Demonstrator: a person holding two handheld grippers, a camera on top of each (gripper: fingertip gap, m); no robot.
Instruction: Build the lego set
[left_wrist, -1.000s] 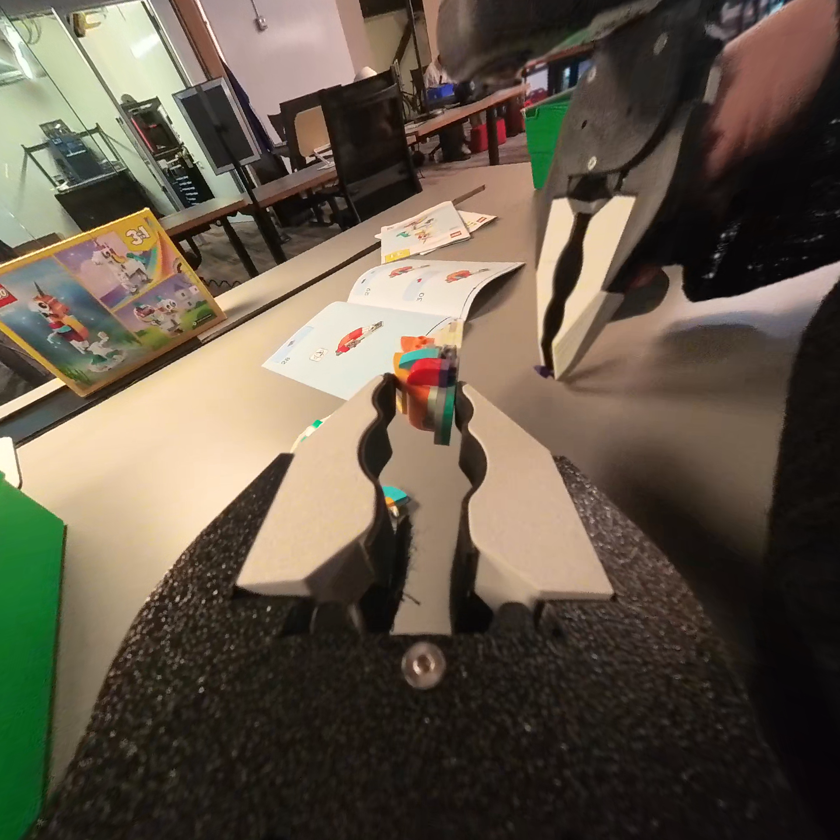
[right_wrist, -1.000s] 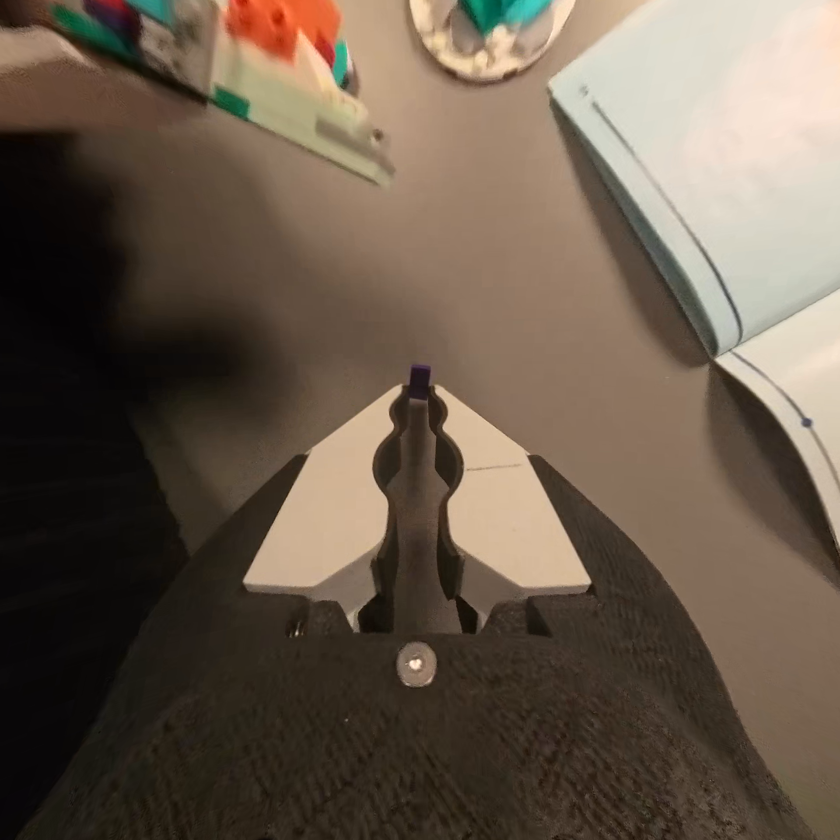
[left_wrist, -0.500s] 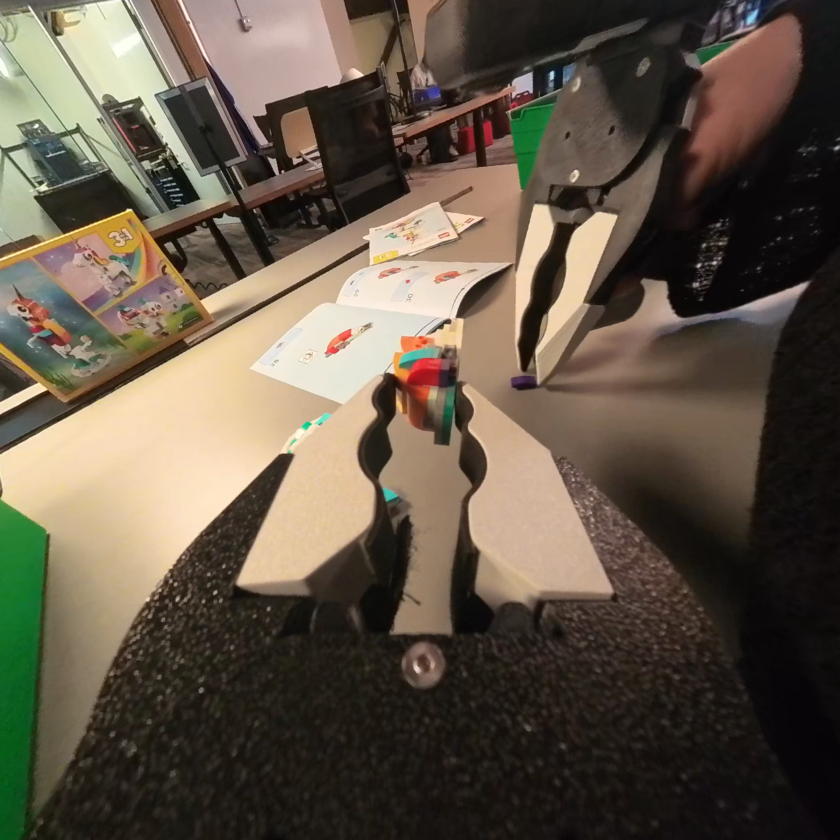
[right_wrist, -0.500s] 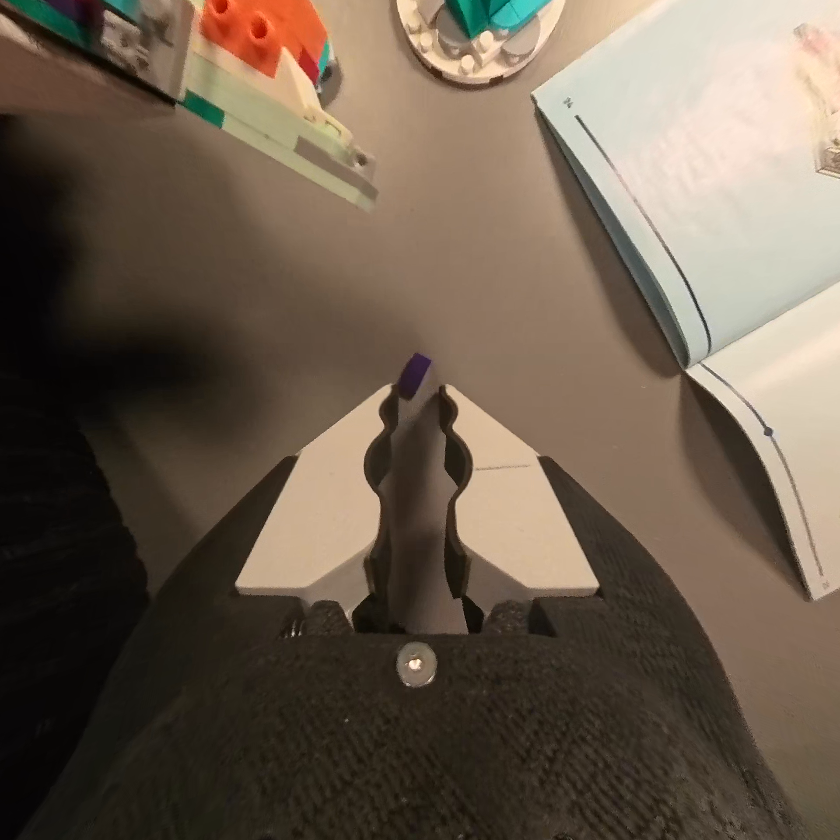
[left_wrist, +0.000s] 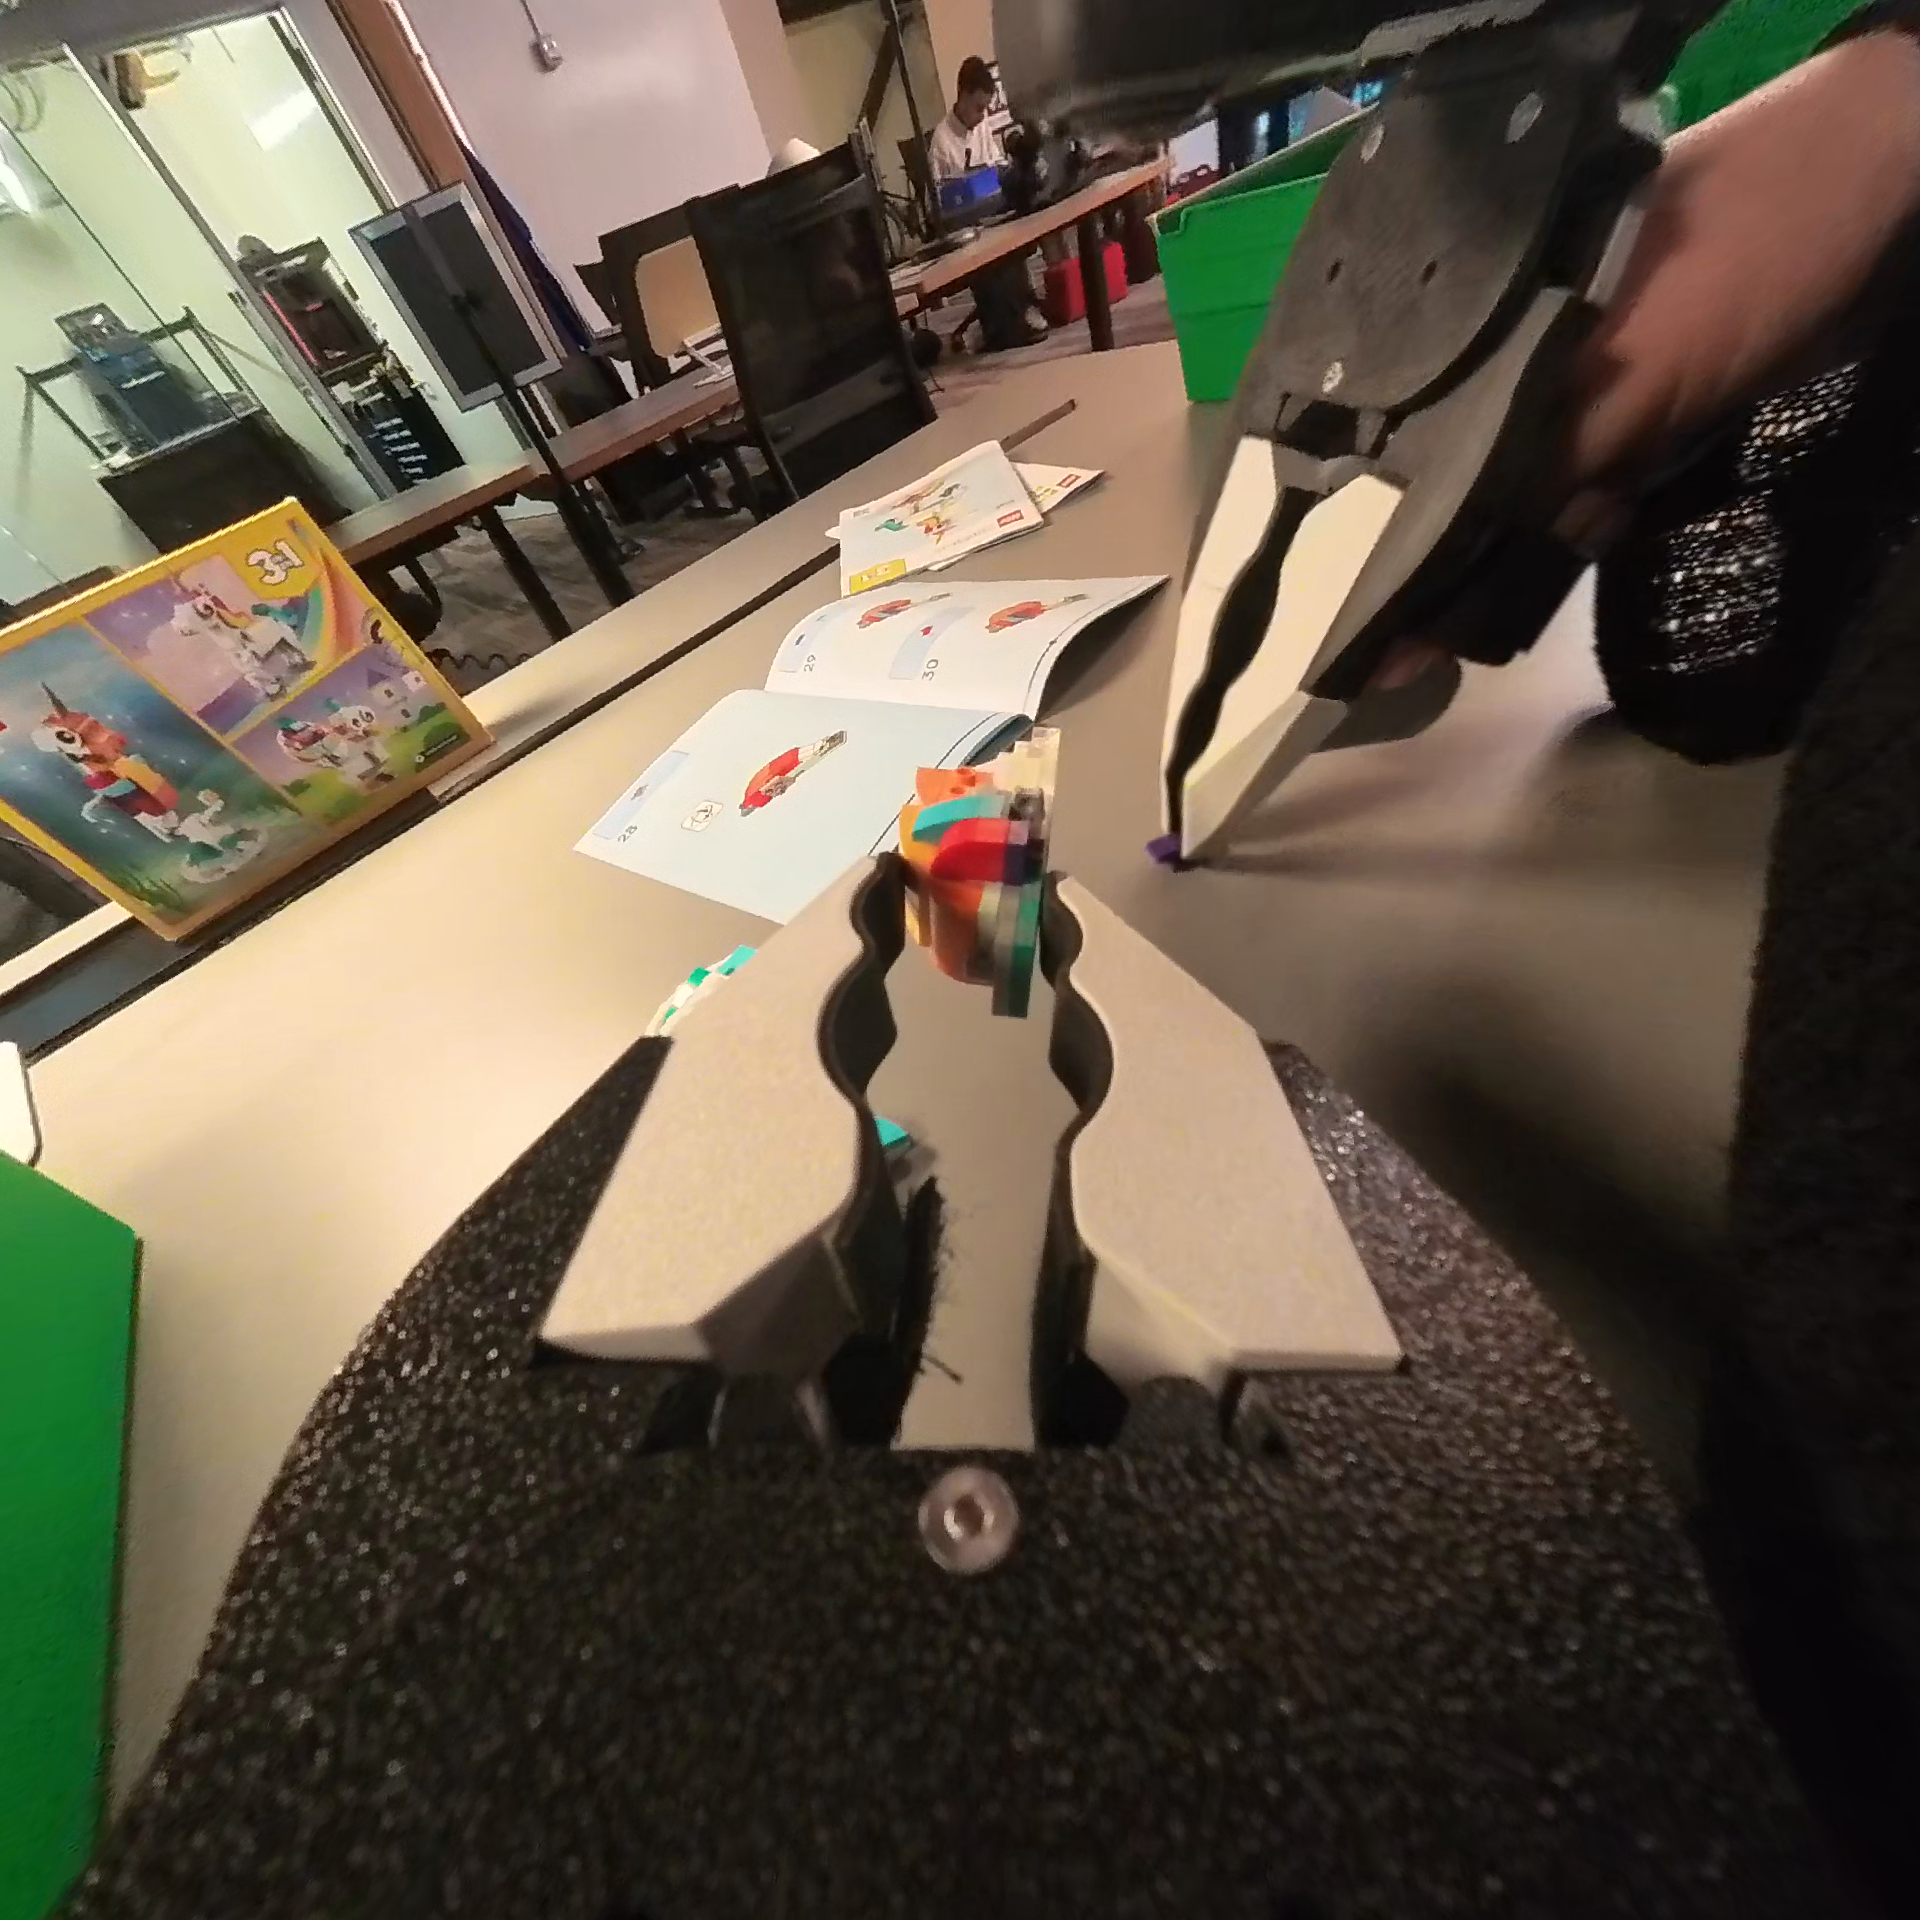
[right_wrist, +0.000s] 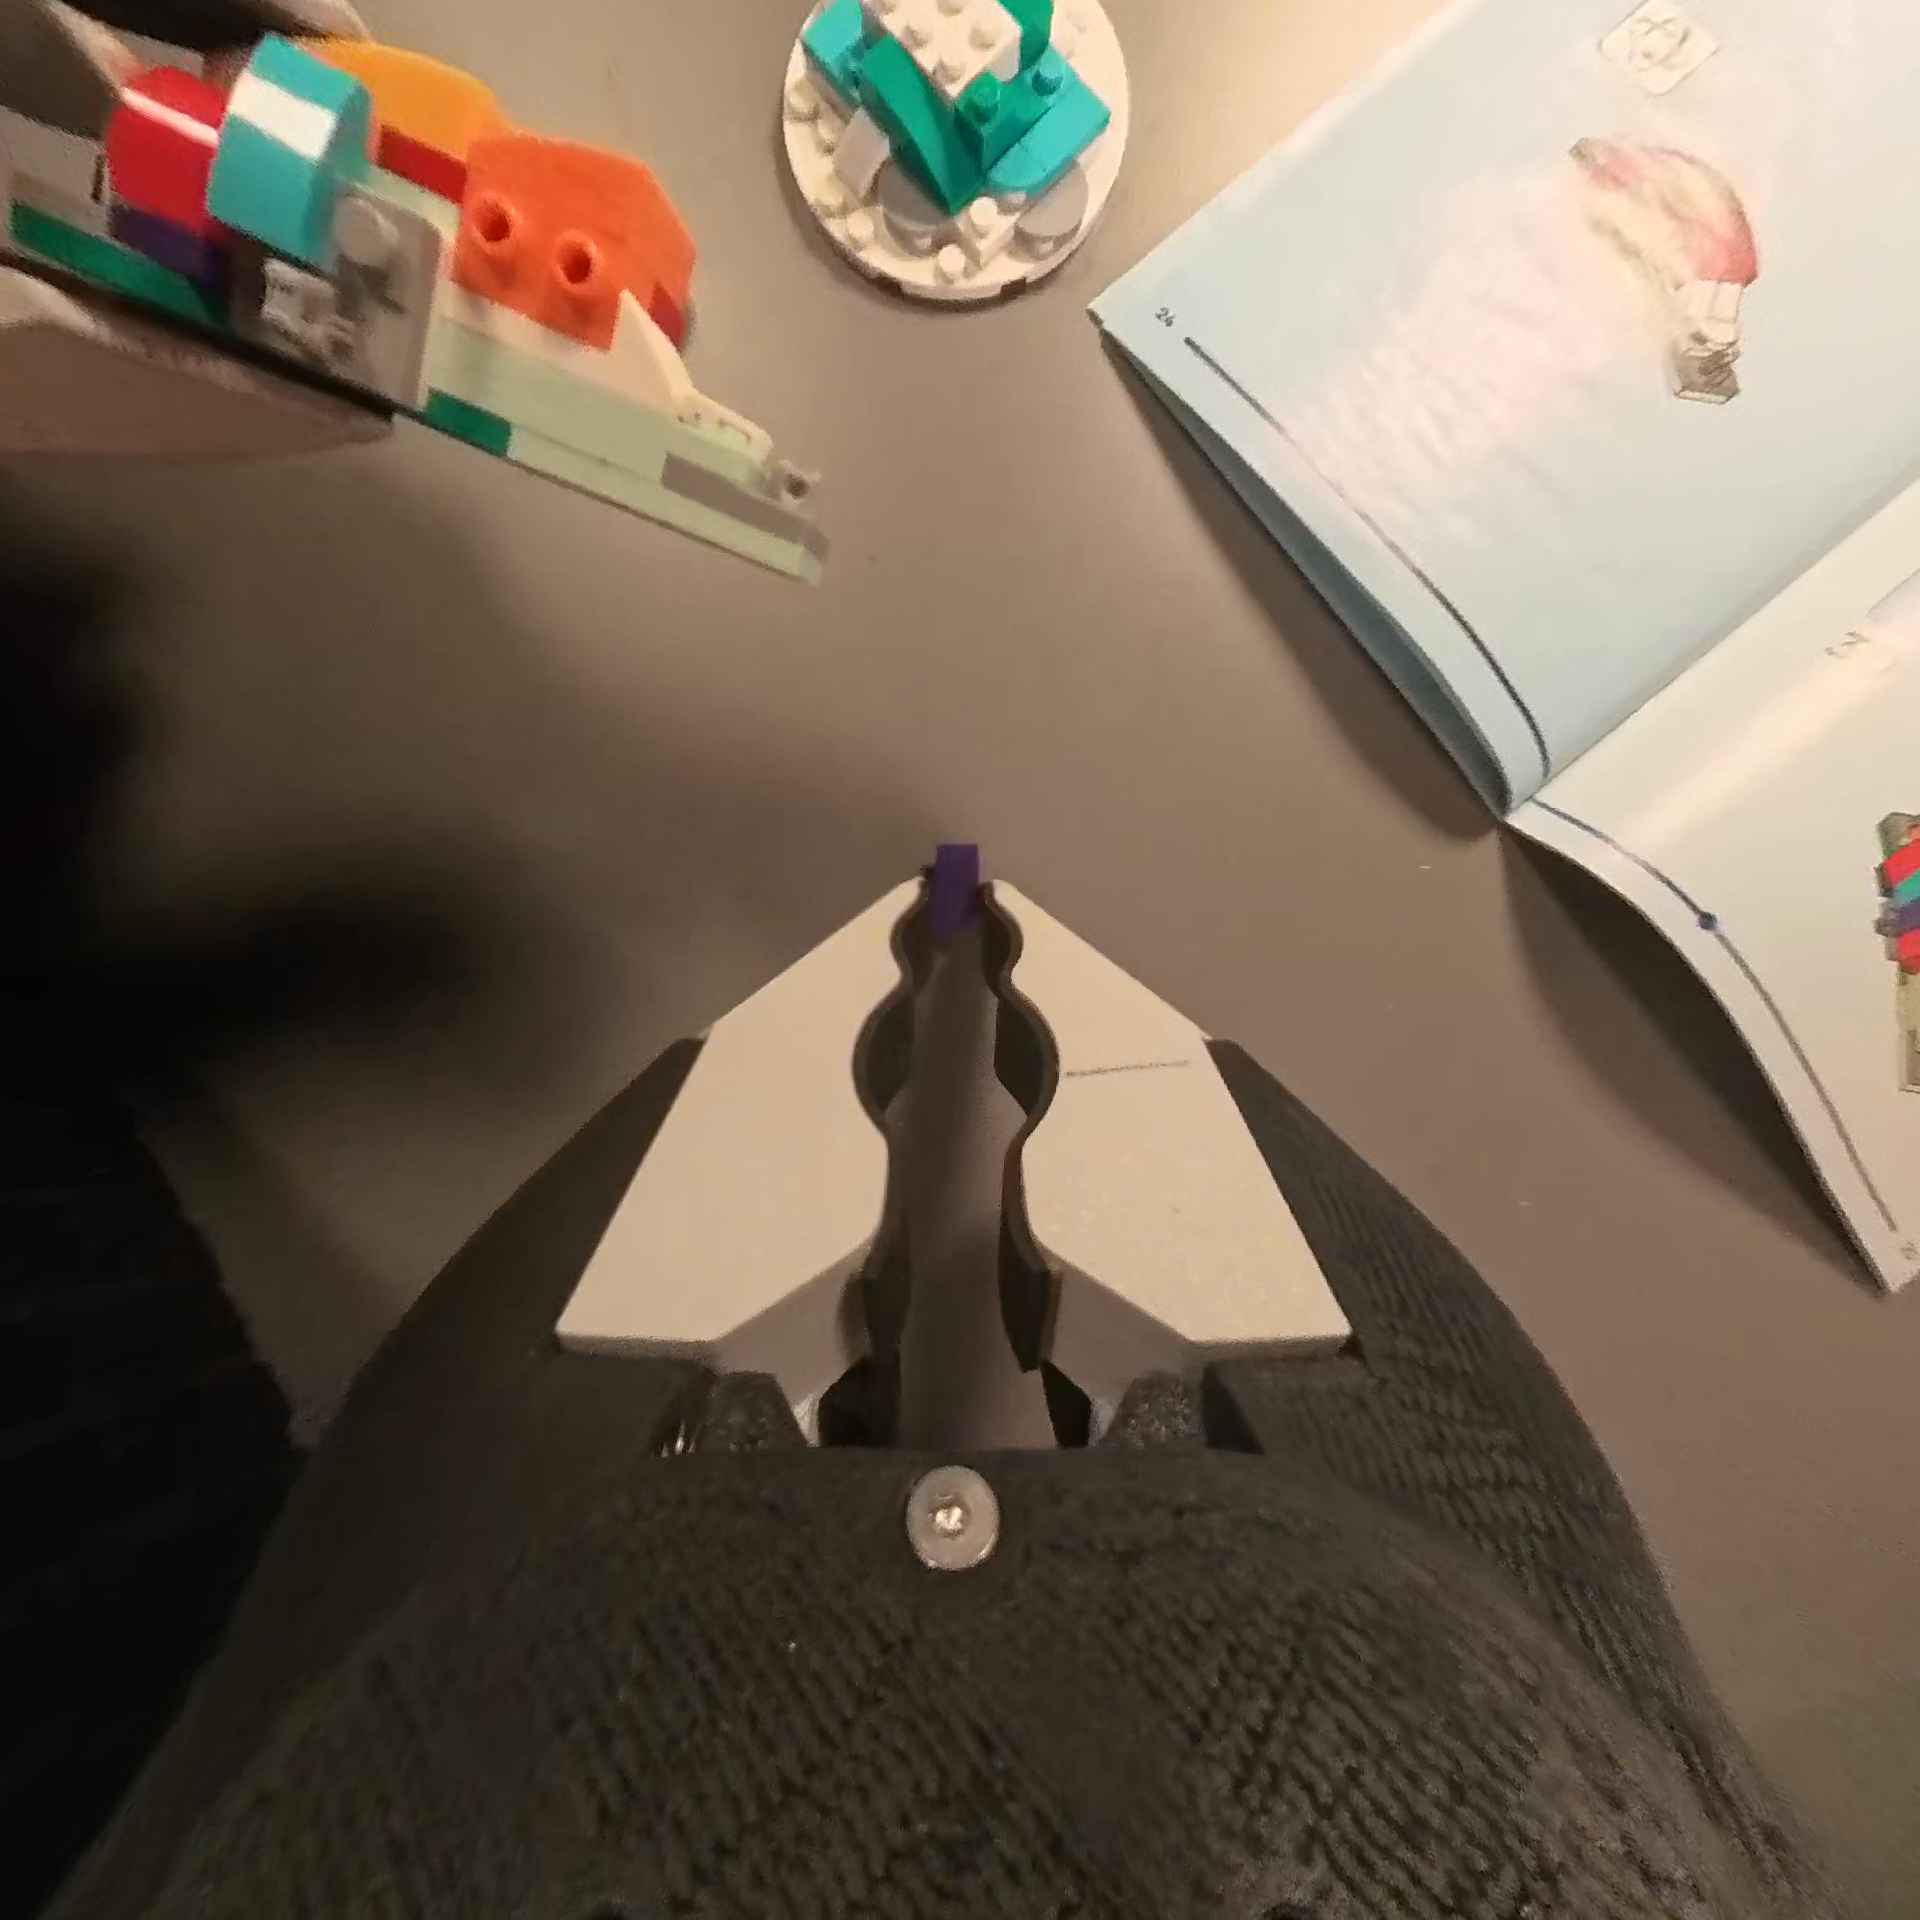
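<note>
Right now the right tongs (right_wrist: 954, 896) are pinched nearly closed on a small purple brick (right_wrist: 953, 891), its tip poking out past the fingertips, low against the grey worktop (right_wrist: 1039, 644). The left tongs (left_wrist: 971, 904) are closed partway around a multicoloured lego assembly (left_wrist: 977, 883), which they hold above the worktop. From the right tongs, that assembly (right_wrist: 395, 281) lies ahead and to the left, its long pale-green base plate slanting toward them. I judge the purple brick must travel up and left to reach it. An open instruction booklet (right_wrist: 1558, 416) lies to the right, and a round white plate with teal bricks (right_wrist: 956, 145) sits straight ahead.
</note>
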